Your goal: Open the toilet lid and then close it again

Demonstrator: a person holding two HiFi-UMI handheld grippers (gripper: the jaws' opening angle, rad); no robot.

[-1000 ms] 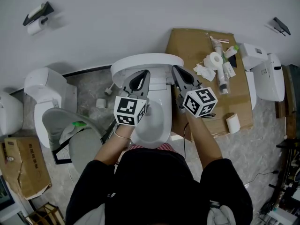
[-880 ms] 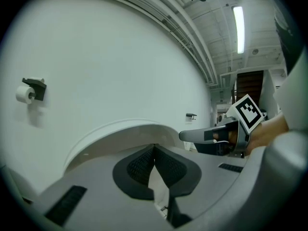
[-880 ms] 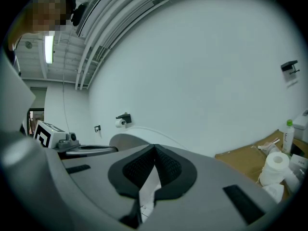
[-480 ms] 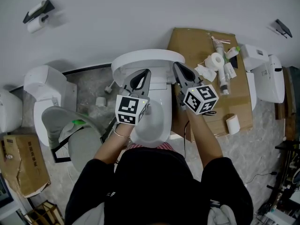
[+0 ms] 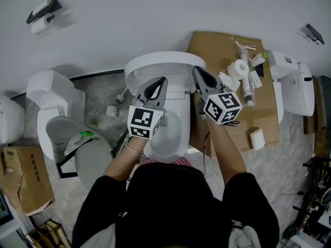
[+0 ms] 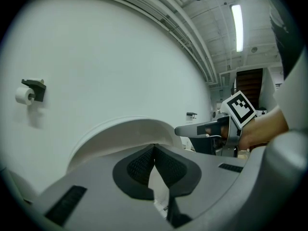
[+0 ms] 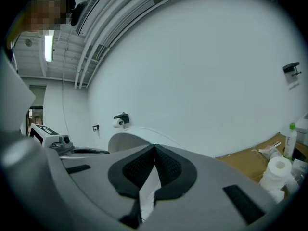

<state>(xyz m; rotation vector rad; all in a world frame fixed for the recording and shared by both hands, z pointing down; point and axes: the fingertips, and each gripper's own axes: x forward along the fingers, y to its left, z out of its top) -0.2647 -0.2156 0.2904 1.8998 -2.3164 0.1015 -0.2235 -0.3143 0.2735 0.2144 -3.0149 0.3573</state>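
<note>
Upper centre of the head view: toilet lid raised, seen from above as a thin white oval against the wall. Directly below it, at mid-frame, the open bowl.

Just under the lid's left half: left hand-held gripper, pointing up-frame, jaws closed tip to tip with nothing between them. In the left gripper view, dark padded jaws meeting at centre, and the lid's white curve rising right behind them.

To the right: right hand-held gripper, also closed and empty, tips by the lid's right edge. Cannot tell whether either one touches the lid.

Right of the toilet: flat cardboard sheet on the floor, with a tissue roll near its upper right part. At left of frame, a second toilet. Far upper left, on the wall, a paper holder.
</note>
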